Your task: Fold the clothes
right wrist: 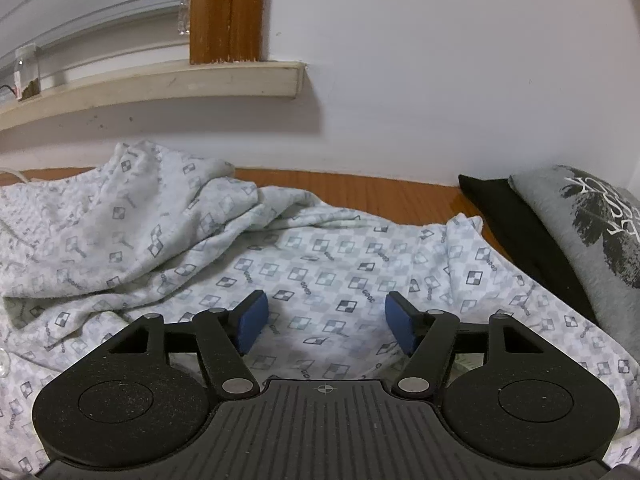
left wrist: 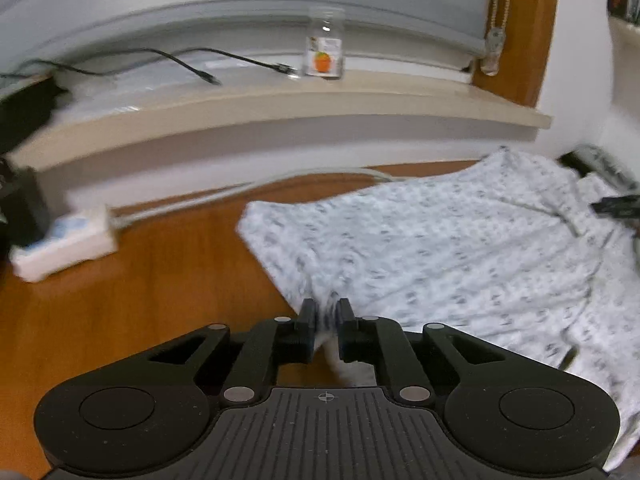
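Nearest, the left gripper (left wrist: 327, 312) is pinching the garment's (left wrist: 440, 248) near edge, its fingers clenched on a bunched fold. Bare wooden floor (left wrist: 160, 280) is lying open leftward, up to a power strip (left wrist: 64, 240). Spreading flat, the garment is stretching away rightward. The right gripper (right wrist: 326, 320) is hovering over it, spread wide, holding nothing; a grey pillow (right wrist: 592, 232) is lying beside the right edge.

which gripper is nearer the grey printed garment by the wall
Right. The right gripper hangs open over the patterned garment, with the grey printed garment just to its right. The left gripper pinches the patterned garment's far edge.
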The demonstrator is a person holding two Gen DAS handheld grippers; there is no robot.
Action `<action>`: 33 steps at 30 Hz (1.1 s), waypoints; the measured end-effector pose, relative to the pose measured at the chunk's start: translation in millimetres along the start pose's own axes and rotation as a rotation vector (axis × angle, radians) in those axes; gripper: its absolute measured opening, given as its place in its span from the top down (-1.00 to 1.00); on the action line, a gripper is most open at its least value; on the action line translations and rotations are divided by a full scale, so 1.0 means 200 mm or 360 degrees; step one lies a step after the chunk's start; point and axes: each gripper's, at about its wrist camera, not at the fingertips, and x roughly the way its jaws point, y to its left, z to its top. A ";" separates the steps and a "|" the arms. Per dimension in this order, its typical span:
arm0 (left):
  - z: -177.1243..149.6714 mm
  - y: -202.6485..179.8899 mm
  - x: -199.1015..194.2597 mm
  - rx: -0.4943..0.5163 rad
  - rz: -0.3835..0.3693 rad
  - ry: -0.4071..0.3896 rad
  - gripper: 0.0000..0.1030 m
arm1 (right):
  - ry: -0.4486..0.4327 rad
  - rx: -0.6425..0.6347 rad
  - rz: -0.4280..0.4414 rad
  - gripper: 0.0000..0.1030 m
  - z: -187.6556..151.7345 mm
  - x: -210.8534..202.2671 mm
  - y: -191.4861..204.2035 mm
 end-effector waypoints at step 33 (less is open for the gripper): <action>0.34 -0.49 0.74 0.0053 -0.0465 -0.0134 -0.59 | -0.0130 0.0047 0.0100 0.24 0.10 -0.08 0.07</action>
